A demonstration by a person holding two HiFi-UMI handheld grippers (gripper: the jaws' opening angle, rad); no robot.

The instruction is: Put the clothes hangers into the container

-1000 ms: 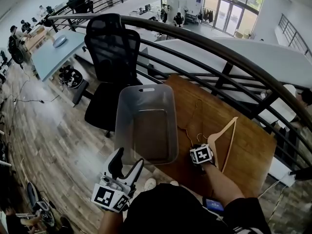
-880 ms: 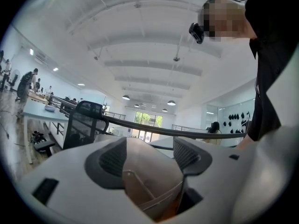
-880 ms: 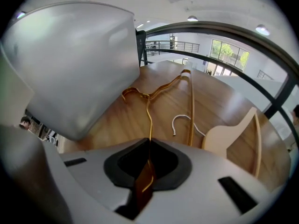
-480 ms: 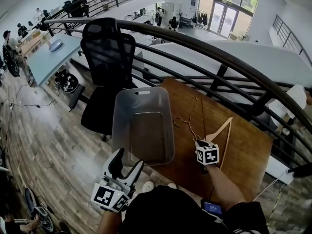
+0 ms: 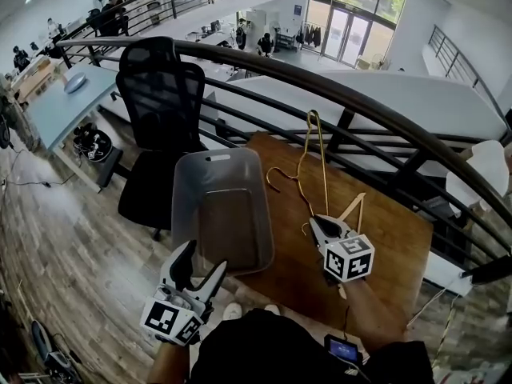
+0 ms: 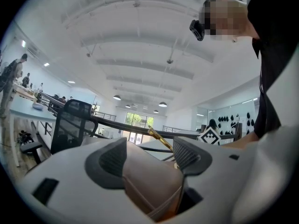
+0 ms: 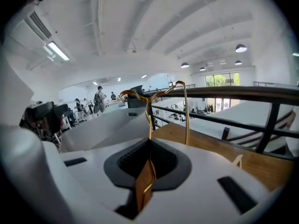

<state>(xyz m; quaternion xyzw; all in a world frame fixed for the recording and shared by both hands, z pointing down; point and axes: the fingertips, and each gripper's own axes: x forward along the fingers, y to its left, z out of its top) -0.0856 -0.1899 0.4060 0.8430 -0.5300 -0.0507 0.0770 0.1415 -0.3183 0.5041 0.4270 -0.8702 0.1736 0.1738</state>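
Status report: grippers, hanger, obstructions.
Left gripper open, empty. Right gripper shut on gold wire hanger above table. Container empty, nothing blocking. Wooden hanger lies on table.

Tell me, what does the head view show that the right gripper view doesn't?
Only the head view shows the grey container and the left gripper, which is open and empty near the table's edge.

Only the right gripper view shows, close up, the right gripper with its fingers shut on the gold wire hanger, plus the ceiling lights overhead.

Both show that raised hanger, the wooden table and the black railing.
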